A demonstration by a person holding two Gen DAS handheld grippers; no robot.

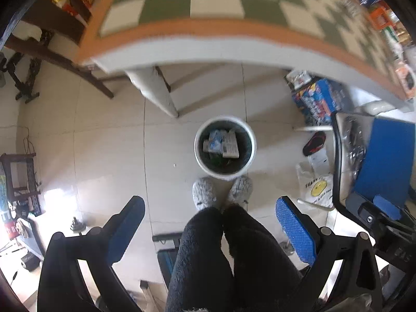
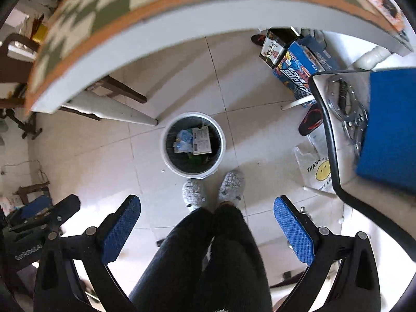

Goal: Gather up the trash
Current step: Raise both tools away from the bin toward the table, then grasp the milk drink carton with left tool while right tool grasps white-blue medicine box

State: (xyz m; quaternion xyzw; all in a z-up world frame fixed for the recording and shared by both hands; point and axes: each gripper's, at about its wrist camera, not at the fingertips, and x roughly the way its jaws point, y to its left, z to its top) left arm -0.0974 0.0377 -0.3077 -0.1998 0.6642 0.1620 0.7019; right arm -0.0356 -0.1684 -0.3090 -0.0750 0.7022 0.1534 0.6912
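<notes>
A white round trash bin (image 1: 225, 147) with a dark liner stands on the tiled floor below me, also in the right wrist view (image 2: 193, 144). Inside lie blue-white wrappers (image 1: 215, 140) and a printed paper box (image 2: 201, 140). My left gripper (image 1: 210, 208) is open and empty, high above the floor and nearer than the bin. My right gripper (image 2: 207, 206) is open and empty at a similar height. The person's legs and grey slippers (image 1: 205, 193) stand right at the bin's near side.
A table with a green-white checkered cloth (image 1: 208, 5) overhangs at the top, its white leg (image 1: 158, 91) left of the bin. Boxes (image 2: 296, 65), a sandal (image 2: 310, 119) and a smiley plastic bag (image 2: 317, 169) lie at the right. A blue-seated chair (image 2: 390, 124) stands at the far right.
</notes>
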